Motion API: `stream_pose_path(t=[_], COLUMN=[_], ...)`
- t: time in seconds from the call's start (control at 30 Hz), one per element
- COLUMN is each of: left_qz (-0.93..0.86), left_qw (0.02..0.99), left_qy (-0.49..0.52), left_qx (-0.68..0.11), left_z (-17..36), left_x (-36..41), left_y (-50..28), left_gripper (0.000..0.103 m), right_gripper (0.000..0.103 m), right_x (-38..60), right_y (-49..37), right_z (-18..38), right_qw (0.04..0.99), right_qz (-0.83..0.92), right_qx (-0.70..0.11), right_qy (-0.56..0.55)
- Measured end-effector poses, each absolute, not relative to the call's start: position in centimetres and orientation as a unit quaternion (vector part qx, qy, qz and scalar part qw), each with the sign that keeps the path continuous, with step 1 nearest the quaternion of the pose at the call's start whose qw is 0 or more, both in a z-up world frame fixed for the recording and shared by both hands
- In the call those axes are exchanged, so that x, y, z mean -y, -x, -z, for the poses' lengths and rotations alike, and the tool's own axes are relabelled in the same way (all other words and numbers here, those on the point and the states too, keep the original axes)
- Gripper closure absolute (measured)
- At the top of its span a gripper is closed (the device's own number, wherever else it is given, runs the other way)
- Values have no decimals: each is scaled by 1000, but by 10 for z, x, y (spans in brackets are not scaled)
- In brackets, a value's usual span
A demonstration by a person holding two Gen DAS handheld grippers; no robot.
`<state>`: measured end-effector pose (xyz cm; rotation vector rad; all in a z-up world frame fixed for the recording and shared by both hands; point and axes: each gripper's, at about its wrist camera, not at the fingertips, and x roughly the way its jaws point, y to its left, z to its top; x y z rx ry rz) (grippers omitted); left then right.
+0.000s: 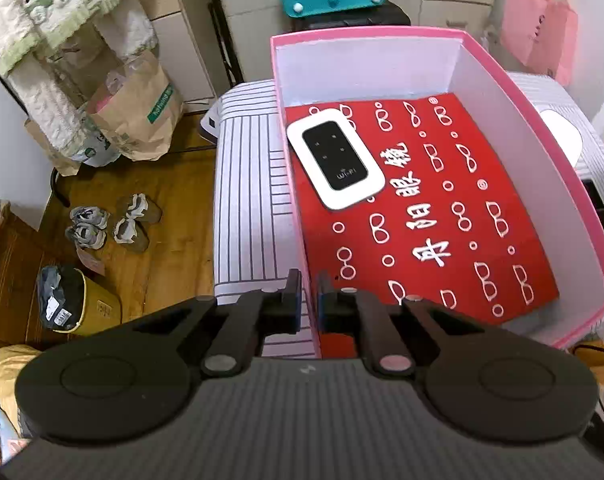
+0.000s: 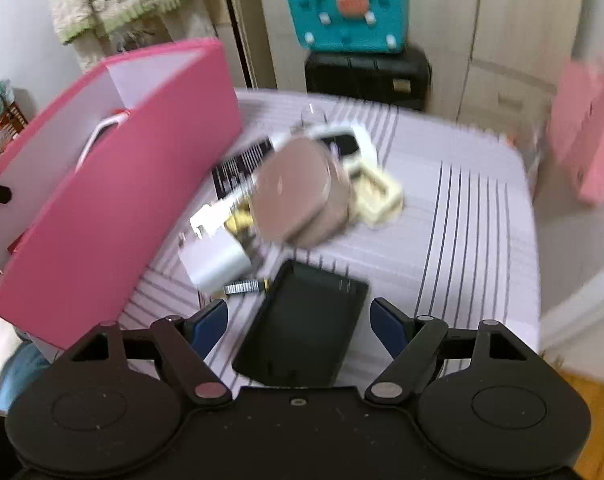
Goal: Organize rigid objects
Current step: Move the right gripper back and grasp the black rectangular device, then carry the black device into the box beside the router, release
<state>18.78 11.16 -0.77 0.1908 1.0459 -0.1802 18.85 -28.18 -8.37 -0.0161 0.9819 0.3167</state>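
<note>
A pink box (image 1: 534, 128) with white inner walls stands on a striped table. A red printed sheet (image 1: 422, 216) lines its floor, and a white and black Wi-Fi device (image 1: 336, 158) lies on it at the far left. My left gripper (image 1: 309, 292) is shut on the box's near left wall. In the blurred right wrist view my right gripper (image 2: 300, 320) is open, with its fingers on either side of a flat black device (image 2: 302, 328) on the table. The pink box (image 2: 114, 208) stands to its left.
A pile lies beyond the black device: a white charger (image 2: 214, 260), a round brown case (image 2: 298, 196), a cream-coloured piece (image 2: 378, 196), a white-framed device (image 2: 342, 140) and a dark comb-like item (image 2: 238, 164). A teal bag (image 2: 348, 16) sits on a black case behind the striped table (image 2: 462, 240).
</note>
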Motion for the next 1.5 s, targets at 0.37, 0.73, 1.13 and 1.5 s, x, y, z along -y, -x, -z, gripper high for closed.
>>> stream_pose_path(t=[0.37,0.73,1.13,1.5], left_qz=[92,101,110,126], left_qw=[855,846,859,862], left_qy=[-142,-162,-147,-139], left_qx=[-489,-497,-478,-470], left_z=[3,1,-13,-13], left_x=[-104,-101,-107,-112], left_y=[-186,-188,-183,-183], left_gripper=[97,96,97,97], right_gripper=[32,34,34,34], right_x=[266,275,235,107], right_y=[-191,-191,-192,-262], right_z=[111,98,12,-1], right_qw=[873,876,906,863], right_qz=[-136,-122,-214,-315], right_qx=[-465,-464,-364,-380], right_qy=[60,45,42,107])
